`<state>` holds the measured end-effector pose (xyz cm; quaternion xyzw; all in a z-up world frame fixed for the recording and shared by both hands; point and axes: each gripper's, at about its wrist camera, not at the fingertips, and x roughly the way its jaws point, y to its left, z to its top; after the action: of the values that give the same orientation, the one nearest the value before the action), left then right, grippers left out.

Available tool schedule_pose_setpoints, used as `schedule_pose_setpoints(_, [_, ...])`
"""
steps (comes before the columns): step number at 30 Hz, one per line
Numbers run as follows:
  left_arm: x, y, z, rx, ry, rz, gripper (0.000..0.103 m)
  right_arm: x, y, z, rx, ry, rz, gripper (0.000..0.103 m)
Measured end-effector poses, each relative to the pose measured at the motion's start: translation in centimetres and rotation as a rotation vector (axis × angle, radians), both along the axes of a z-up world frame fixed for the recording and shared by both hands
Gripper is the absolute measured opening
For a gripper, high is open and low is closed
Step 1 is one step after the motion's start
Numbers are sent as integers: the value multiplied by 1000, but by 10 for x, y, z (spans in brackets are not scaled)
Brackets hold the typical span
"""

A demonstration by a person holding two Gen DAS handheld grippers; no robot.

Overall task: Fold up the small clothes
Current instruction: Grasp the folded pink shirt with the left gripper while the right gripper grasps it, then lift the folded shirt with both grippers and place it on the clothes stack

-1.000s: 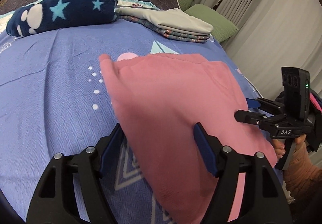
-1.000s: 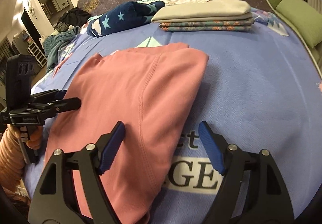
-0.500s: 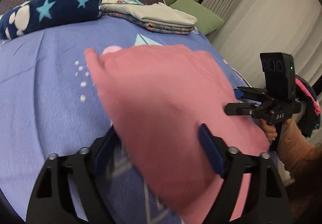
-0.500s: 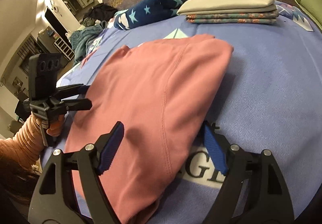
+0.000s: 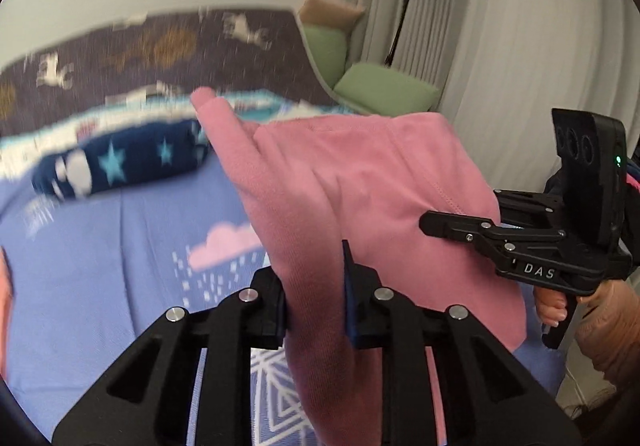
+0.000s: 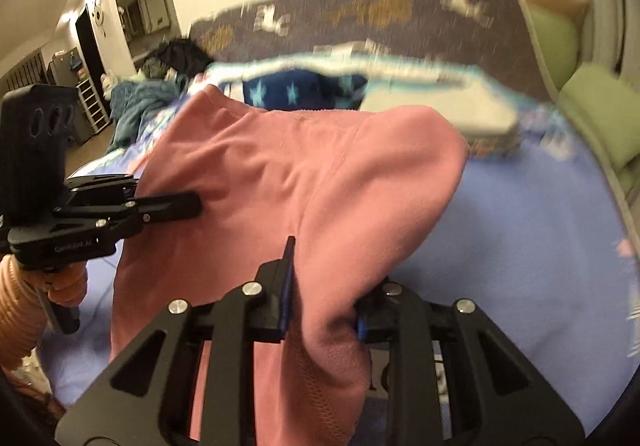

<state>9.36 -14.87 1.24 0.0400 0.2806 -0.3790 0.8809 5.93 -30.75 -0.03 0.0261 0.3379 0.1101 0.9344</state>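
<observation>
A: How do the 2 tools stand?

B: The left tool (image 5: pixel 316 294) has its fingers pressed together on a fold of the pink garment (image 5: pixel 360 181), the cloth bunched between the blue pads. The right tool (image 6: pixel 322 298) pinches the same garment's near edge in the same way.

A: And where is the garment?

B: Lifted off the bed (image 5: pixel 120 246). It hangs from both tools, its upper part spread in the air between them, a narrow end pointing up at the far left in the left wrist view.

A: What lies beyond it?

B: On the blue bedspread, a rolled navy blanket with stars (image 5: pixel 120 165) sits further back. Beside it, in the right wrist view, there is a flat folded stack (image 6: pixel 452 105), blurred. A dark patterned cover with deer (image 5: pixel 160 45) rises behind them, and green cushions (image 5: pixel 384 93) sit to the right by the curtains.
</observation>
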Motion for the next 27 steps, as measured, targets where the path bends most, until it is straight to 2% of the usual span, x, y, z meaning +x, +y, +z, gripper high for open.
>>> schedule_pose_setpoints(5, [-19, -8, 51, -47, -120, -5, 21, -35, 5, 52, -89, -183, -76, 23])
schedule_pose_setpoints(8, [-19, -24, 85, -53, -206, -8, 22, -44, 6, 80, -135, -261, -116, 23])
schedule_pose_setpoints(13, [1, -51, 124, -45, -260, 7, 22, -36, -3, 127, -231, -380, -185, 24])
schedule_pose_setpoints(19, [31, -82, 142, -20, -311, 43, 22, -4, -24, 159, -257, -431, -228, 24])
schedule_pose_setpoints(27, [85, -112, 138, -7, -303, 90, 22, 65, -42, 166, -312, -432, -251, 24])
